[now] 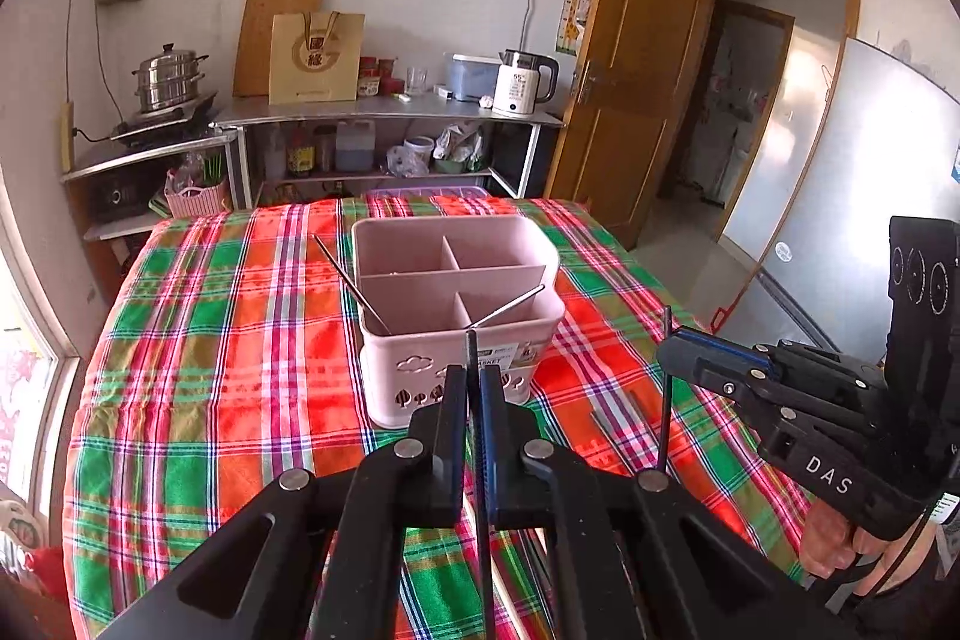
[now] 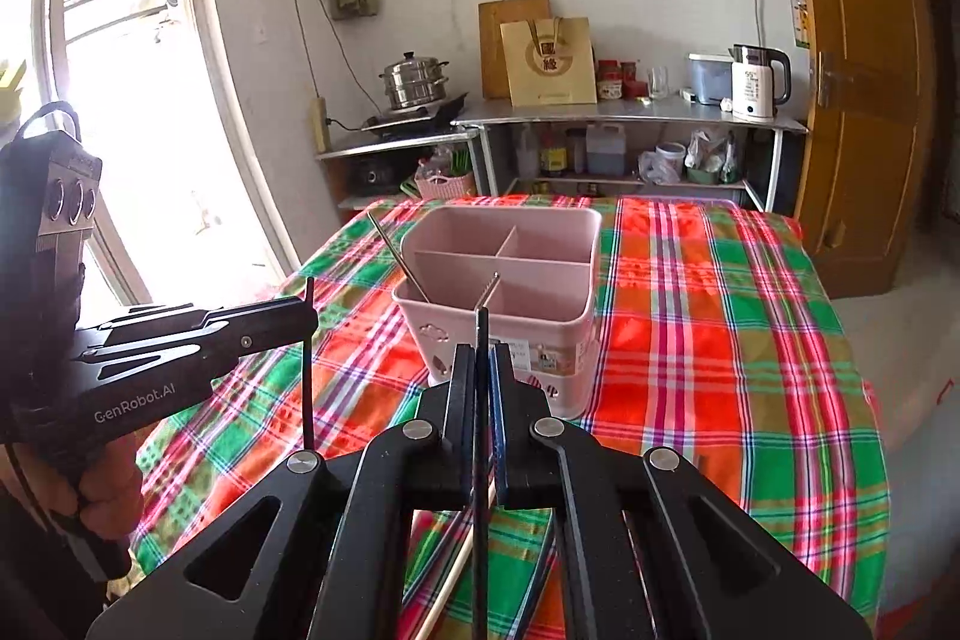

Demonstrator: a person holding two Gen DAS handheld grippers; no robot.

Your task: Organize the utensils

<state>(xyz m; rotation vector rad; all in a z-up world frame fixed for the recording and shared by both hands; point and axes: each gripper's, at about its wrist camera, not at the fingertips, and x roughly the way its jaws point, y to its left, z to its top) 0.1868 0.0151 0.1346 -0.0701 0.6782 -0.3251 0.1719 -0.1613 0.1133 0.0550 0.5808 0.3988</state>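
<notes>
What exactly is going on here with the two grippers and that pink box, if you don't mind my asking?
A person is sorting utensils with a handheld gripper in each hand. The left gripper and the right gripper are each shut on a thin black chopstick, held above the plaid tablecloth in front of the pink divided caddy. Two metal chopsticks already lean in its front compartments.

Right gripper (image 2: 482, 370) clamps a dark chopstick (image 2: 480, 460) upright — pink caddy (image 2: 540, 244) just beyond on plaid cloth (image 2: 720, 340).
</notes>
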